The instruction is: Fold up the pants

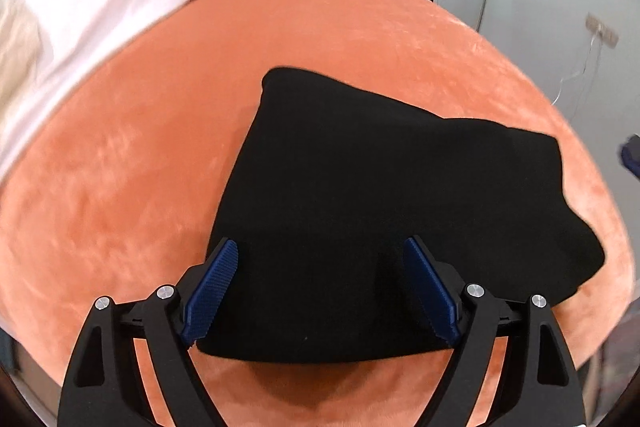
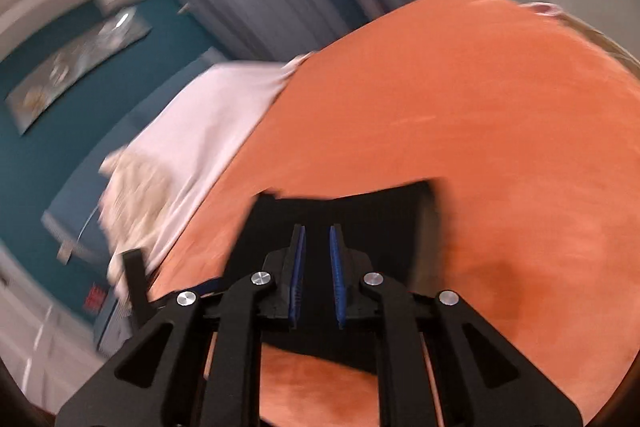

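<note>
Pants (image 1: 380,207) sit folded into a compact black bundle on the orange blanket (image 1: 120,167), centre to 4 o'clock in the left wrist view. Near edge looks straight; the 3 o'clock side is ragged, with a lobe bulging out low on that side.

Left gripper (image 1: 322,247): we have the tongs spread wide, blue pads (image 1: 212,291) flanking the bundle's near end, nothing pinched. We can't tell if the pads touch the cloth or hang just above it.

Right gripper (image 2: 318,231): tongs narrow, a slim gap between the pads, and no cloth visibly caught in it. It sits over the bundle (image 2: 360,227) at 6 o'clock in its own view. That frame is motion-blurred, so we don't trust fine detail there.

Our read: fold is mostly done, what's left is tidying or release.

Risks:
- Ribbed pads snag the knit as we pull away, dragging the top layer and opening the fold.
- Plush blanket grips the bottom layer, so any sideways nudge shears the stack.
- The ragged 3 o'clock lobe springs out if we don't press it.
- Fast right-hand motion near the bundle clips a corner.

White bedding (image 1: 92,27) at 10 o'clock is well apart, no conflict.
</note>
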`<state>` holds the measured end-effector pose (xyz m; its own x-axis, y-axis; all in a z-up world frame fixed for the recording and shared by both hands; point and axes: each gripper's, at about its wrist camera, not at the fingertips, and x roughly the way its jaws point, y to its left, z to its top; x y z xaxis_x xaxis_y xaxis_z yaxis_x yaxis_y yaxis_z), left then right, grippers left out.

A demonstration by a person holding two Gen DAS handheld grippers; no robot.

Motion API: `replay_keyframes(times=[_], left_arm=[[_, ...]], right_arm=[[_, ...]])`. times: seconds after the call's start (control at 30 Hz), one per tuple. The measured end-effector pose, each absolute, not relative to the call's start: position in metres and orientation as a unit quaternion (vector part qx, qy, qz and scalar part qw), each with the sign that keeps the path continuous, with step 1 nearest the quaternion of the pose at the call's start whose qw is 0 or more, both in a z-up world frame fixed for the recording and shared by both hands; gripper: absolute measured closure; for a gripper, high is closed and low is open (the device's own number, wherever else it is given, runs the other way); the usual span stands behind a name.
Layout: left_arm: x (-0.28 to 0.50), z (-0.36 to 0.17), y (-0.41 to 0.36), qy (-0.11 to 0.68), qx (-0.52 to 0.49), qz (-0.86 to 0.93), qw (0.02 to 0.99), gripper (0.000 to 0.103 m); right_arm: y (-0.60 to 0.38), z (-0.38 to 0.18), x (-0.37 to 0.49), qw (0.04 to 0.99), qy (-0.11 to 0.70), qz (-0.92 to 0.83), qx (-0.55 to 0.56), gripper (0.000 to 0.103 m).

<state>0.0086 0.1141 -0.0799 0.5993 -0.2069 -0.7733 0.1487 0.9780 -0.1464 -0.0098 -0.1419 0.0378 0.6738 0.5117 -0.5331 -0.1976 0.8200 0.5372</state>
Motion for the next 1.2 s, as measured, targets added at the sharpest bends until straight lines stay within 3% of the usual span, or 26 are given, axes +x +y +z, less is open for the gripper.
replay_keyframes(times=[0.13,0.17,0.23,0.3,0.37,0.53,0.7,0.77,0.97,1.03,1.1,1.2], left_arm=[[0.010,-0.090,0.111,0.439,-0.017,-0.094,0.893,0.021],[0.009,-0.093,0.109,0.436,-0.009,-0.095,0.895,0.020],[0.006,-0.094,0.107,0.429,-0.007,-0.115,0.896,0.019],[0.004,-0.094,0.108,0.423,-0.002,-0.125,0.898,0.017],[0.004,-0.095,0.112,0.417,-0.016,-0.128,0.900,0.016],[-0.009,-0.089,0.132,0.400,-0.075,-0.150,0.901,0.016],[-0.013,-0.100,0.145,0.410,-0.080,-0.181,0.890,0.016],[-0.013,-0.103,0.142,0.402,-0.045,-0.159,0.901,0.016],[-0.008,-0.110,0.151,0.404,-0.060,-0.176,0.896,0.016],[-0.012,-0.111,0.151,0.402,-0.053,-0.177,0.897,0.016],[-0.011,-0.110,0.150,0.402,-0.048,-0.179,0.897,0.016],[-0.011,-0.109,0.152,0.404,-0.052,-0.182,0.895,0.016]], right_arm=[[-0.089,-0.014,0.051,0.863,0.427,0.193,0.190,0.092],[-0.096,-0.037,0.066,0.856,0.454,0.152,0.196,0.100],[-0.142,-0.071,0.077,0.828,0.449,0.127,0.311,0.103],[-0.160,-0.058,0.065,0.830,0.430,0.081,0.346,0.103],[-0.146,-0.028,0.055,0.858,0.420,0.044,0.293,0.101],[-0.032,0.014,0.075,0.837,0.456,0.227,0.202,0.101],[0.081,-0.040,0.161,0.798,0.545,0.248,0.067,0.103],[0.094,-0.061,0.201,0.783,0.565,0.243,0.091,0.103],[0.095,-0.026,0.188,0.827,0.508,0.226,0.081,0.101],[0.078,-0.041,0.190,0.833,0.519,0.184,0.054,0.103],[0.039,-0.052,0.185,0.837,0.526,0.122,0.091,0.101],[-0.010,-0.023,0.132,0.861,0.465,0.136,0.159,0.099]])
